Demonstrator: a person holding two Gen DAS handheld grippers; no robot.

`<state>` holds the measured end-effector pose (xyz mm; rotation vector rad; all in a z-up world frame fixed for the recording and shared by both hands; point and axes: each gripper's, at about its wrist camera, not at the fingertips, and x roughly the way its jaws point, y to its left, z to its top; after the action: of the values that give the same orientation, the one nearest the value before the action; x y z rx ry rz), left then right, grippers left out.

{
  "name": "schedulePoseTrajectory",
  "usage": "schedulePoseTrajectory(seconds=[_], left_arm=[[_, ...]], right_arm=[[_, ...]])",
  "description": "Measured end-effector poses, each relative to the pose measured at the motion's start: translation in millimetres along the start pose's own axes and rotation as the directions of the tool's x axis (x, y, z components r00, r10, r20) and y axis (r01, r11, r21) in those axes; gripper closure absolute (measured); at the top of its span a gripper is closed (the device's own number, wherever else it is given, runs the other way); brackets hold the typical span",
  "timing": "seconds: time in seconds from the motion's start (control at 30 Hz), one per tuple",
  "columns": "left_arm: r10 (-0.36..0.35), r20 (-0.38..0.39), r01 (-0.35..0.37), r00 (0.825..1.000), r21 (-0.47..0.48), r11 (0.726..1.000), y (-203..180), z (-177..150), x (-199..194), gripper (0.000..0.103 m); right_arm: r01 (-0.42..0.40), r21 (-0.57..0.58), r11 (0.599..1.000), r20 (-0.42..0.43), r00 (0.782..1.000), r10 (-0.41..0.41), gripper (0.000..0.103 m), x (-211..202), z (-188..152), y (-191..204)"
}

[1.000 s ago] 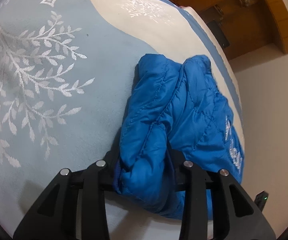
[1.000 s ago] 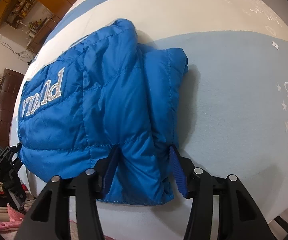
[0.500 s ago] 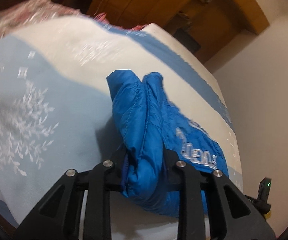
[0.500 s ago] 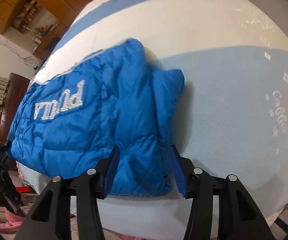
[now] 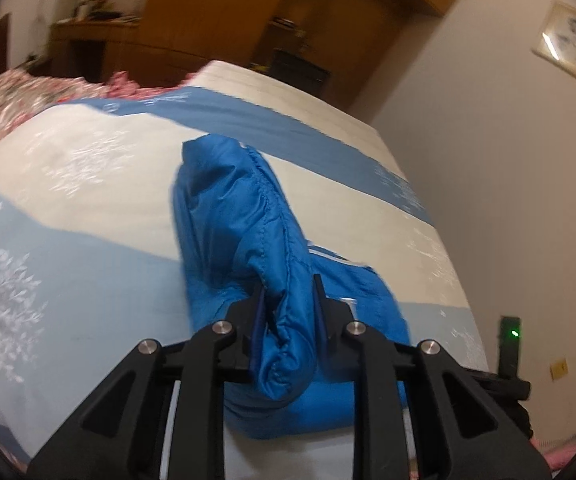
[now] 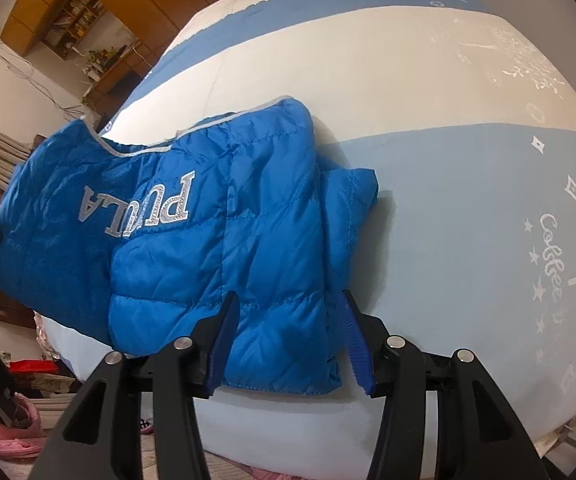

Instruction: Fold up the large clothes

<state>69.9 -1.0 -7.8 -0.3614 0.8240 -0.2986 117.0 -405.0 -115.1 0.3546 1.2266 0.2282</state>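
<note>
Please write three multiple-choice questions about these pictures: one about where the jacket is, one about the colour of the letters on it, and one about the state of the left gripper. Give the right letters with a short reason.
1. Where does the blue jacket lie?
A. on the bed cover
B. on the floor
C. on a shelf

2. What colour are the letters on the jacket?
A. red
B. black
C. silver-white

3. What is the state of the left gripper?
A. open, away from the cloth
B. shut on a fold of the jacket
C. holding a hanger

Key: 1 A, the bed cover lies under the jacket. 2 C, the letters are pale and shiny on blue. 3 B, its jaws pinch a bunched fold.
</note>
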Motion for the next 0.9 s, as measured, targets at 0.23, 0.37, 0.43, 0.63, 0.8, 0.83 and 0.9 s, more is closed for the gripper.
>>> schedulePoseTrajectory(seconds=[0.23, 0.37, 0.43, 0.63, 0.8, 0.83, 0.9], left_arm=[[-0.059, -0.082, 0.068, 0.995, 0.101, 0.993, -54, -13, 33, 0.086], [-0.088, -0.144, 0.109, 0.986, 0.141, 0.984, -71, -24, 55, 0.087], [-0.096, -0.178, 0.125, 0.979, 0.156, 0.980, -77, -31, 68, 0.087], [-0.129, -0.314, 0.186, 0.940, 0.157, 0.970, -84, -60, 121, 0.087], [-0.130, -0.373, 0.208, 0.919, 0.176, 0.962, -84, -84, 153, 0.086], [-0.137, -0.378, 0.214, 0.916, 0.169, 0.962, -81, -85, 155, 0.086], [-0.169, -0.391, 0.236, 0.905, 0.130, 0.963, -72, -87, 160, 0.085]], right_arm=[[-0.020, -0.007, 1.000, 0.001, 1.000, 0.020, 0.052, -1, -3, -5], [-0.023, 0.006, 1.000, 0.002, 1.000, 0.023, 0.052, -3, -3, -14], [-0.022, 0.010, 1.000, 0.004, 1.000, 0.022, 0.052, -4, -4, -18], [-0.019, 0.021, 1.000, 0.007, 1.000, 0.019, 0.052, -6, -4, -26], [-0.016, 0.021, 1.000, 0.004, 1.000, 0.016, 0.052, -5, -3, -29], [-0.015, 0.018, 1.000, 0.006, 1.000, 0.015, 0.052, -4, -3, -29], [-0.013, 0.008, 1.000, 0.009, 1.000, 0.013, 0.052, -5, 0, -26]])
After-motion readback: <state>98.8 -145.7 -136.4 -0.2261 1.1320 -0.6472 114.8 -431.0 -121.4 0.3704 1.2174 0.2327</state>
